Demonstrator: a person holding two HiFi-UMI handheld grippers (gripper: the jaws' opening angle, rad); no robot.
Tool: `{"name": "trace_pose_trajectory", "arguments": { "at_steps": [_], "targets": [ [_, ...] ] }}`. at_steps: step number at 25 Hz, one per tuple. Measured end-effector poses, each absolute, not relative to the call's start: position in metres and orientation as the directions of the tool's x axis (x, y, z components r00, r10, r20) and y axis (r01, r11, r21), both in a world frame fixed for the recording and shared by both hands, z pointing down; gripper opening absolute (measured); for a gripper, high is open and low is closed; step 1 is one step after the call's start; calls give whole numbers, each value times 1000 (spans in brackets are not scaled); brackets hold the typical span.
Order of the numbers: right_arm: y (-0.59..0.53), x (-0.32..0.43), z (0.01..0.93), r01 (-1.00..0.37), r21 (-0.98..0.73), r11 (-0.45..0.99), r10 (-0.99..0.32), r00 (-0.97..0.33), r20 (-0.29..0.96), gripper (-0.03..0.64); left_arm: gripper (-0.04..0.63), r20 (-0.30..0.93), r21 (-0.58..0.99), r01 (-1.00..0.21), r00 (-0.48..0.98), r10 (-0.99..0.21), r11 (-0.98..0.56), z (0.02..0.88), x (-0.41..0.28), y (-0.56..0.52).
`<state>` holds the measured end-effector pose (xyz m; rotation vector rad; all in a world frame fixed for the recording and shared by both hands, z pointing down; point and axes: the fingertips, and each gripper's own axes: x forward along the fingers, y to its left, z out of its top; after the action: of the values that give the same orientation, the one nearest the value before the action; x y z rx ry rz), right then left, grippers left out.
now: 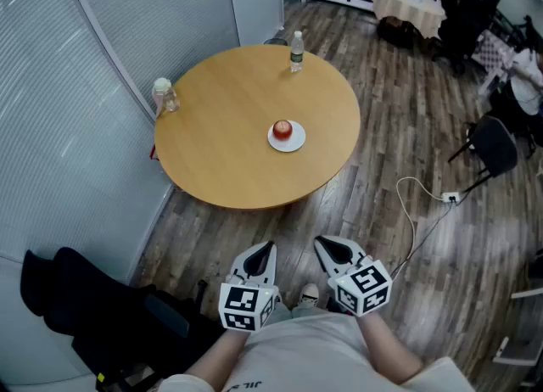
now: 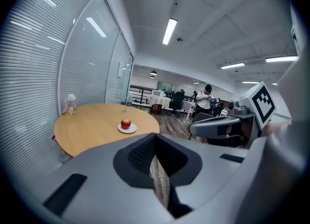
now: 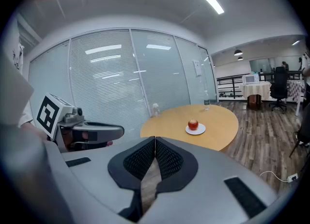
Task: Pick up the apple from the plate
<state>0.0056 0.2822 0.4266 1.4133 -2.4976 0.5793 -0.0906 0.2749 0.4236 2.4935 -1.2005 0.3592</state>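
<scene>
A red apple point(image 1: 282, 130) sits on a small white plate point(image 1: 294, 141) near the middle of a round wooden table point(image 1: 221, 136). Both grippers hang close to my body, well short of the table's near edge. My left gripper point(image 1: 265, 250) is shut with nothing in it. My right gripper point(image 1: 323, 244) is shut and empty too. The left gripper view shows the apple point(image 2: 126, 123) on its plate point(image 2: 127, 129) far ahead, beyond that gripper's tips point(image 2: 155, 136). In the right gripper view the apple point(image 3: 193, 124) lies far past the closed tips point(image 3: 155, 139).
A clear water bottle point(image 1: 296, 51) stands at the table's far edge and a lidded jar point(image 1: 164, 95) at its left edge. Glass walls with blinds run along the left. A black chair point(image 1: 93, 314) is at lower left, a white cable point(image 1: 413, 212) on the wooden floor to the right.
</scene>
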Motion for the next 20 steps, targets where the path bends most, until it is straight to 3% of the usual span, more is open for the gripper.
{"name": "trace_pose_trajectory", "arguments": {
  "at_steps": [20],
  "targets": [
    [263,-8,422,-886,-234,400,-810,-461,363,32,2,343,212,-764,642,-685,-609,419,-118,262]
  ]
}}
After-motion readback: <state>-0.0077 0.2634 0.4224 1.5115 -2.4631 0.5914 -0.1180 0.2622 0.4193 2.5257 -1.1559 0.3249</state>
